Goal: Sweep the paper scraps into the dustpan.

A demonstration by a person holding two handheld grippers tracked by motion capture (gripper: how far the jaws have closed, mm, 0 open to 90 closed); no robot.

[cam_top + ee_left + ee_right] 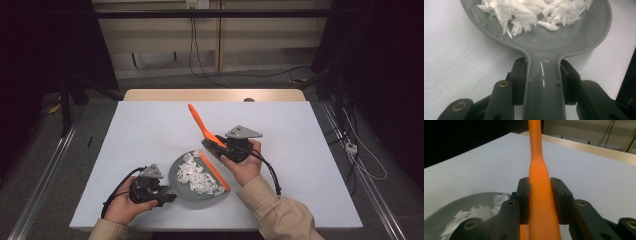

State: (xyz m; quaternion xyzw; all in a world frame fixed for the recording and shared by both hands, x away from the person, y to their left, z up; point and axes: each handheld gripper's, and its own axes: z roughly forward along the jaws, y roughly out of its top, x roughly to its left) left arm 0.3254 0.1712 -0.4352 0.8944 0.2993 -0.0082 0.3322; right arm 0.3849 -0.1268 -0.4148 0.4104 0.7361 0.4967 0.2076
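Most of the white paper scraps (pixel 196 176) already lie inside the grey dustpan (pixel 181 186) on the desk (pixel 150 130). Left hand-held gripper (pixel 167 197) clamps the dustpan's handle; right hand-held gripper (pixel 220 148) clamps the orange brush (pixel 201 126) above the dustpan's rim. Emptying remains.

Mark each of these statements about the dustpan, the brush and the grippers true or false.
1. The left gripper is shut on the grey dustpan's handle. True.
2. The dustpan is empty. False: white paper scraps lie in it.
3. The right gripper holds the orange brush by its handle. True.
4. The brush lies flat on the white table. False: its handle slants up and away.
5. Scraps are scattered across the table. False: they sit in the dustpan.
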